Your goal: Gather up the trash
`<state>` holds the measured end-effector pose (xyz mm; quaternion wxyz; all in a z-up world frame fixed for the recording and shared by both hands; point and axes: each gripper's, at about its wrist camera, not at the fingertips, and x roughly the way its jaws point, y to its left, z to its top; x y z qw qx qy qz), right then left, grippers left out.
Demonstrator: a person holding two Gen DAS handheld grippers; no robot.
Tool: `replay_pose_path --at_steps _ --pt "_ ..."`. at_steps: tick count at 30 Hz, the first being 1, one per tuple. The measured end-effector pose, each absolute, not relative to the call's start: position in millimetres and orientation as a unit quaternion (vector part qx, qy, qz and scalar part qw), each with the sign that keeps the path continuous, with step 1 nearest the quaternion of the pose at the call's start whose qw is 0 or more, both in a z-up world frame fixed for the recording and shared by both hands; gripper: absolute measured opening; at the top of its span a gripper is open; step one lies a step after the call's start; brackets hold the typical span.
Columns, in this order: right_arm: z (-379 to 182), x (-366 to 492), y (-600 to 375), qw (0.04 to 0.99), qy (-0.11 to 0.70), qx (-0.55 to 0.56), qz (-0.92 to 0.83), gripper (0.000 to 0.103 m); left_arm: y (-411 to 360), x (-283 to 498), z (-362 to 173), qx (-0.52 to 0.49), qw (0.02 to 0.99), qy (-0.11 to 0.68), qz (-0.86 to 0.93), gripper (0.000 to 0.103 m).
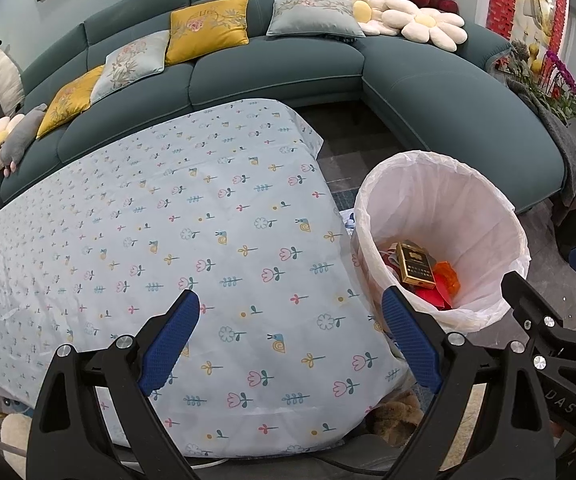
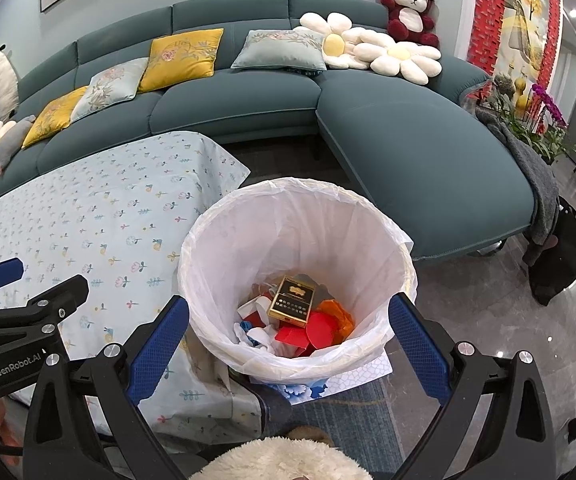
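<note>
A round bin with a white liner (image 2: 288, 216) stands on the floor at the table's right corner; it also shows in the left wrist view (image 1: 447, 200). Inside lie a gold and black cigarette box (image 2: 292, 301), red scraps (image 2: 311, 332), an orange piece (image 2: 337, 312) and white wrappers. My right gripper (image 2: 288, 340) is open and empty, above the bin's near rim. My left gripper (image 1: 289, 340) is open and empty over the table's near right part. The table (image 1: 168, 220) carries a pale blue flower-print cloth with no loose trash in view.
A teal corner sofa (image 2: 407, 152) with cushions and plush toys wraps behind the table and bin. A patterned mat (image 2: 351, 376) lies under the bin on a blue rug. A grey blanket (image 2: 535, 176) hangs off the sofa's right end. Potted flowers stand far right.
</note>
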<state>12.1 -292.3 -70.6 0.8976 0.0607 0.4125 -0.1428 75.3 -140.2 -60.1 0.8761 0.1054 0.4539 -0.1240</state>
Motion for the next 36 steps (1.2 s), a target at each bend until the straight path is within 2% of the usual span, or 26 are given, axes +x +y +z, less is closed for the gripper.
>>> replay_pose_path --at_steps 36 --pt "-74.3 7.4 -301.4 0.892 0.419 0.065 -0.155 0.096 -150.1 70.9 -62.5 0.114 0.869 0.460 -0.144 0.088"
